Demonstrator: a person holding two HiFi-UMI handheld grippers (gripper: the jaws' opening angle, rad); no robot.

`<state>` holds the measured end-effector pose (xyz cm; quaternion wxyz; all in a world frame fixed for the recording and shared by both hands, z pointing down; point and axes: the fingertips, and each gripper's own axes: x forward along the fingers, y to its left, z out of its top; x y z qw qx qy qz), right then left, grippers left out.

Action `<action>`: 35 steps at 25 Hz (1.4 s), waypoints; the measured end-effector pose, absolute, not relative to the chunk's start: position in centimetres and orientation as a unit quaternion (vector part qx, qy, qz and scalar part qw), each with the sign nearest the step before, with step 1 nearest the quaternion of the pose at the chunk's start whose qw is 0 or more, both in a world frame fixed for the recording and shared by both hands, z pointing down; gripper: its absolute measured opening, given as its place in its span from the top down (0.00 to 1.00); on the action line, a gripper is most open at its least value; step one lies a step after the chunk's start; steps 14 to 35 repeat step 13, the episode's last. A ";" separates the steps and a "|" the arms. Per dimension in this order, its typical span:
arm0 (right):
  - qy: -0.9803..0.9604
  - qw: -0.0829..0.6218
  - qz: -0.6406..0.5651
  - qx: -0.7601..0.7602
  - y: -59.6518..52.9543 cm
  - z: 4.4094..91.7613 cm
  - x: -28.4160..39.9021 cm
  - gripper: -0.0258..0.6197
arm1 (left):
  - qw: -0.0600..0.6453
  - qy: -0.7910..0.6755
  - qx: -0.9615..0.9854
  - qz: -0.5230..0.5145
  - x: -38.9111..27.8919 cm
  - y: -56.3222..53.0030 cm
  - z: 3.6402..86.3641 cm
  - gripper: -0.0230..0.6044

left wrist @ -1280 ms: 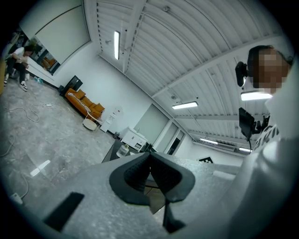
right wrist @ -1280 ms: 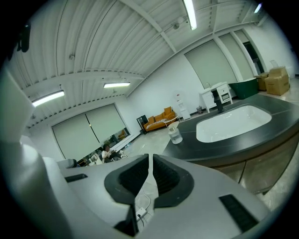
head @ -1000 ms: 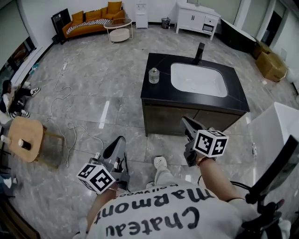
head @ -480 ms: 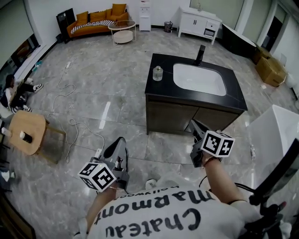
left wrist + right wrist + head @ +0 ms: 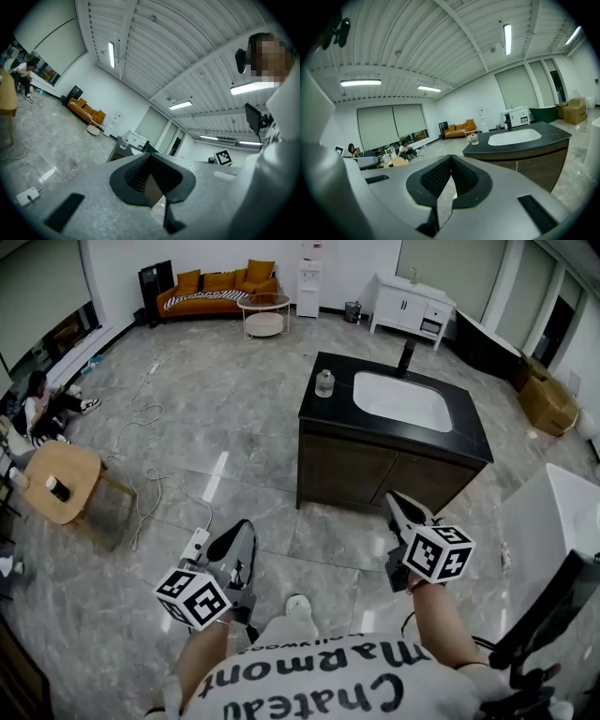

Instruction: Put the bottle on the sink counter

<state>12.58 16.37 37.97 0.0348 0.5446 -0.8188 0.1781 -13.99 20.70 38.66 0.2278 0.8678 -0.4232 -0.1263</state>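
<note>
Nearest the camera, two grippers, one per hand: left hand-held gripper (image 5: 241,527) low left, right hand-held gripper (image 5: 395,500) low right. Both aim away over the grey tile floor (image 5: 234,418). Both are clenched on nothing, jaws meeting tip to tip in each gripper view. One white shoe (image 5: 298,605) shows between them.

Further out, right of centre, is one black-topped desk (image 5: 394,441) on a dark cabinet. It has one white sink basin (image 5: 403,401) set in it and one black faucet (image 5: 406,357) at the far edge.

One bottle (image 5: 324,383) stands on the desk's far-left corner, just left of the basin and well apart from both grippers. It is upright, long axis vertical, neck up. It looks clear and squat, with a narrower top; finer detail is too small to tell. The right gripper view shows the same: bottle (image 5: 474,138) upright on the desktop, left of the basin.

Far back, one orange sofa (image 5: 220,284) sits against the wall.
</note>
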 end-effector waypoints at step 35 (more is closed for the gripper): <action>-0.817 0.067 0.174 0.546 22.7 38.9 13.6 0.94 | 0.253 -0.409 0.867 -0.127 -11.5 26.3 38.9 0.94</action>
